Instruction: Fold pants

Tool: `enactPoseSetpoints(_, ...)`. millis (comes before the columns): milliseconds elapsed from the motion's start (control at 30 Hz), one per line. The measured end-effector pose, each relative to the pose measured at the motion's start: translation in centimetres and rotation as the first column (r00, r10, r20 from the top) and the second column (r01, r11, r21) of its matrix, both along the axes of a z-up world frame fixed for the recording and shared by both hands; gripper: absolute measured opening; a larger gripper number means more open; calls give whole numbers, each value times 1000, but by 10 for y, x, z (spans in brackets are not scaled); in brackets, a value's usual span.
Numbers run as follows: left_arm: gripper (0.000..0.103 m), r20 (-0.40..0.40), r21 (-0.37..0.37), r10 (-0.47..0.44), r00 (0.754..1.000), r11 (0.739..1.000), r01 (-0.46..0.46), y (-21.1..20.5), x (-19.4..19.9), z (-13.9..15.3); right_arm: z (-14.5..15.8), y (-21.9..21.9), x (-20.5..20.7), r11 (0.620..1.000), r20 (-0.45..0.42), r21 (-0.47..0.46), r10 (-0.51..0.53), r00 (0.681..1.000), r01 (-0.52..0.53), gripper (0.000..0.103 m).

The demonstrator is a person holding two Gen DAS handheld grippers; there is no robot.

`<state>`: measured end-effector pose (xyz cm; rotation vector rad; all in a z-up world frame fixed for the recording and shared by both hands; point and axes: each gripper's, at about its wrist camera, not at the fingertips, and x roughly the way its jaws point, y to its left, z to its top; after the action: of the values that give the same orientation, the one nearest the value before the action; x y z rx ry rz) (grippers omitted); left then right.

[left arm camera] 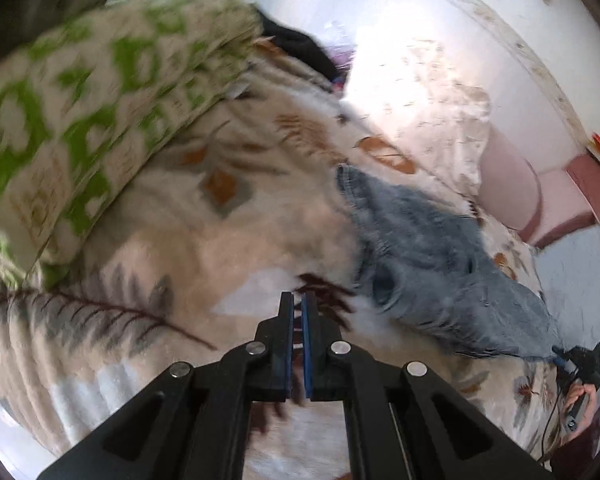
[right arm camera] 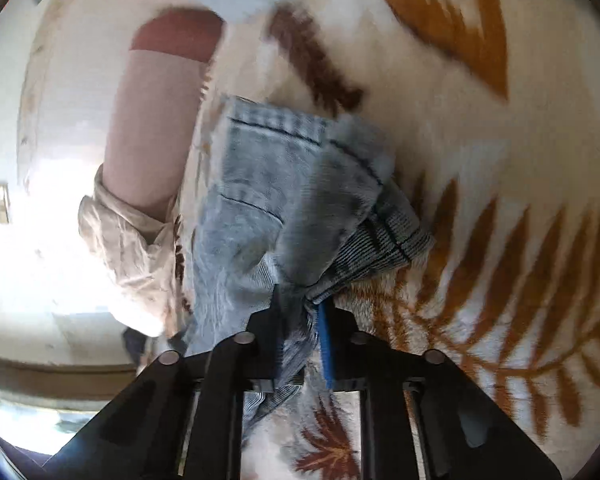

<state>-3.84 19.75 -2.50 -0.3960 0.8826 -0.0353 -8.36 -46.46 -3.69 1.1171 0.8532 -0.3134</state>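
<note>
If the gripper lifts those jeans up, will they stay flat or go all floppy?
Probably floppy: the jeans already bunch and crease where the right gripper pinches them. They look like thick denim, so likely heavyish. They should drag rather than slide on the fuzzy blanket.

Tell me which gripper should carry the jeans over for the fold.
Right. The right gripper is already shut on the jeans; the left gripper is shut on nothing, beside them over the blanket.

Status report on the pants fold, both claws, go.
Left claw shut, empty, over the blanket. Right claw shut on jeans, denim bunched, not folded. Green pillow off to the side, clear of the jeans.
</note>
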Motion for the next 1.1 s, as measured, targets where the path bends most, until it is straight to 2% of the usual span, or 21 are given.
enactPoseSetpoints(67, 5, 33, -12, -40, 999, 999, 40, -14, 1, 12, 29, 12, -8, 987, 34, -162, 29, 999, -23, 10)
enactPoseSetpoints(133, 5, 64, -9, -96, 993, 995, 97, -35, 4, 23, 48, 24, -15, 959, 81, -277, 81, 993, -55, 10)
enactPoseSetpoints(167, 5, 76, -1, -130, 989, 991, 131, -48, 8, 27, 51, 29, -16, 936, 53, -343, 102, 993, -78, 10)
enactPoseSetpoints(200, 5, 84, 6, -163, 983, 987, 163, -60, 10, 30, 45, 30, -13, 926, -2, -363, 114, 994, -106, 11)
enactPoseSetpoints(233, 5, 88, 13, -195, 977, 981, 194, -74, 14, 32, 30, 25, -10, 933, -81, -329, 127, 989, -147, 12)
enactPoseSetpoints(267, 5, 88, 24, -222, 971, 975, 221, -88, 19, 32, 7, 16, -12, 962, -157, -224, 124, 980, -158, 13)
enactPoseSetpoints(300, 6, 86, 37, -245, 966, 969, 243, -100, 24, 32, -8, 8, -16, 981, -186, -133, 118, 975, -144, 17)
enactPoseSetpoints(367, 9, 82, 63, -290, 953, 956, 286, -125, 31, 30, -4, -3, -24, 986, -163, -94, 119, 979, -135, 22)
enactPoseSetpoints(400, 14, 78, 71, -306, 949, 951, 301, -136, 35, 29, 8, -6, -29, 982, -173, -133, 112, 979, -136, 29)
enactPoseSetpoints(433, 17, 77, 75, -324, 943, 945, 319, -147, 39, 27, 19, -8, -35, 977, -171, -173, 98, 980, -127, 32)
enactPoseSetpoints(533, 22, 74, 80, -360, 930, 932, 354, -176, 53, 21, 47, -14, -50, 978, -70, -197, 56, 996, -69, 33)
enactPoseSetpoints(633, 22, 64, 88, -399, 915, 915, 393, -199, 64, 11, 62, -7, -36, 967, 30, -246, 84, 996, -74, 34)
enactPoseSetpoints(700, 22, 46, 129, -420, 906, 902, 412, -208, 67, 1, 60, 3, -14, 958, 39, -262, 133, 990, -118, 34)
enactPoseSetpoints(867, 22, -16, 199, -447, 894, 875, 441, -211, 70, -28, 34, 29, 43, 926, -65, -295, 226, 972, -235, 36)
enactPoseSetpoints(1000, 22, -15, 193, -477, 879, 861, 471, -206, 71, -34, -2, 22, 76, 928, -178, -299, 175, 968, -222, 35)
enactPoseSetpoints(1100, 22, -53, 220, -492, 869, 843, 490, -211, 74, -38, -8, 17, 91, 897, -195, -381, 158, 968, -223, 34)
